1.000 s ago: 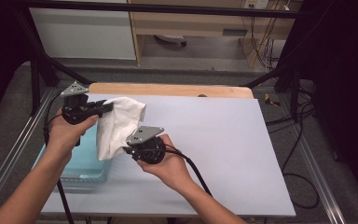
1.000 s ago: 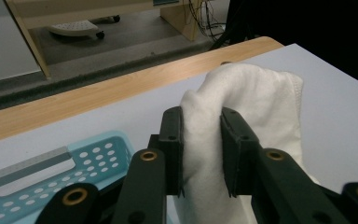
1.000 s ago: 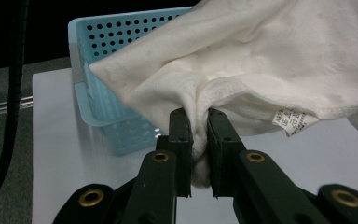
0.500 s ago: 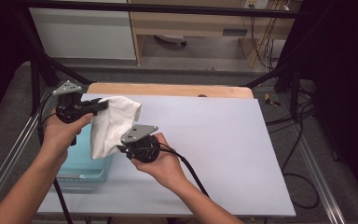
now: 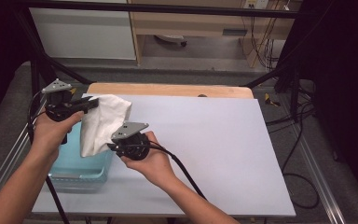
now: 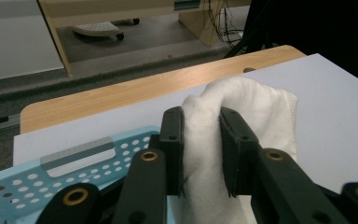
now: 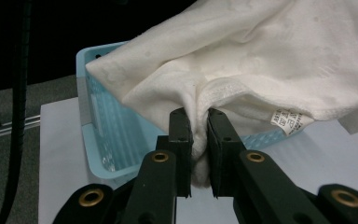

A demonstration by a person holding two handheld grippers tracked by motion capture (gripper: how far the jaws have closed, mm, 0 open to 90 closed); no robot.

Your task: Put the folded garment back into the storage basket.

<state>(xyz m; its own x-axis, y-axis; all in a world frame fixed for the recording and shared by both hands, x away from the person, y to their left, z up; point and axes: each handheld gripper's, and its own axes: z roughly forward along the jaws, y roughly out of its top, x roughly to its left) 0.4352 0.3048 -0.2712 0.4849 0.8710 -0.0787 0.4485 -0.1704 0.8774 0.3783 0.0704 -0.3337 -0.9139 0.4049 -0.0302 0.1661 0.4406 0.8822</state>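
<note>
1. White tabletop (image 5: 205,140) below, a blue basket (image 5: 81,163) at its left edge.
2. I have the white cloth (image 5: 103,122) stretched above the basket; its length slants from the left gripper (image 5: 89,103), beyond the basket, to the right gripper (image 5: 113,147) beside it.
3. Both sets of jaws are clamped on cloth.
4. Basket contents: can't tell.

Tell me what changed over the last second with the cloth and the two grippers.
The left hand-held gripper lifted the white cloth up and toward the table's far edge, while the right hand-held gripper drew slightly toward the person, stretching the cloth longer between them. Both stayed clamped on the cloth; the light blue basket did not move.
</note>
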